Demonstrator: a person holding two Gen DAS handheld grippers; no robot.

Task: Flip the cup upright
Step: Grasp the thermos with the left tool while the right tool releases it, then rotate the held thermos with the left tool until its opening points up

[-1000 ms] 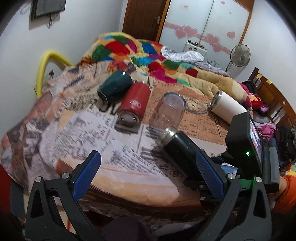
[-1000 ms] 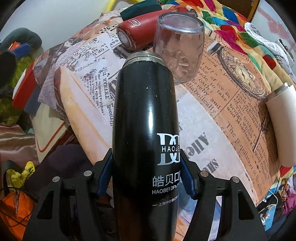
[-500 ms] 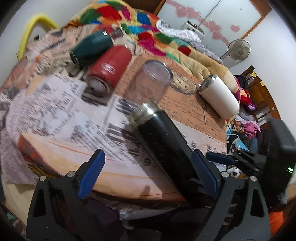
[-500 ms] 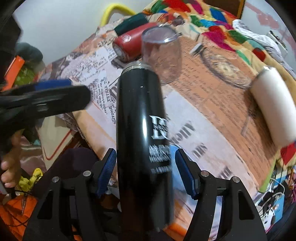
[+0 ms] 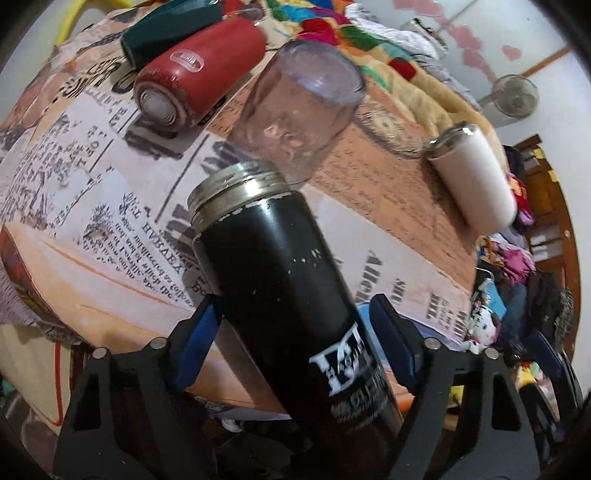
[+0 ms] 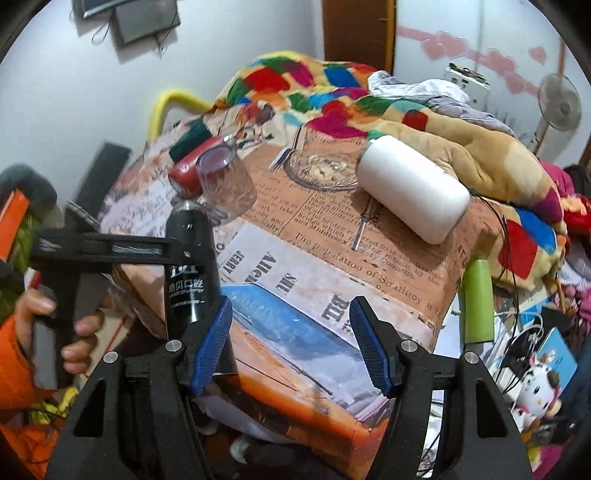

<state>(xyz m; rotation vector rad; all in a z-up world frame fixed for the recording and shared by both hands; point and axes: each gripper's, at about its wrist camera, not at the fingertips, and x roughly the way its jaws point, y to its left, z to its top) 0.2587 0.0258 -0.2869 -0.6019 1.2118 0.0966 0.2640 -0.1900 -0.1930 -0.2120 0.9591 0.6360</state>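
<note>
A black steel flask (image 5: 291, 295) with a silver threaded mouth sits between the blue pads of my left gripper (image 5: 295, 343), tilted, mouth toward the table. The right wrist view shows the left gripper clamped on the flask (image 6: 190, 266) at the table's near left edge. My right gripper (image 6: 291, 343) is open and empty beside the flask. A clear glass (image 5: 295, 110) stands upside down just past the flask's mouth.
A red cup (image 5: 199, 81) and a dark green cup (image 5: 173, 26) lie on their sides at the far left. A white tumbler (image 6: 413, 192) lies on its side at the right. The newspaper-print cloth (image 6: 332, 258) covers the table; a colourful quilt (image 6: 332, 92) lies behind.
The flask has passed from my right gripper to my left. The right gripper opened and drew back to the right. The left gripper closed in around the flask.
</note>
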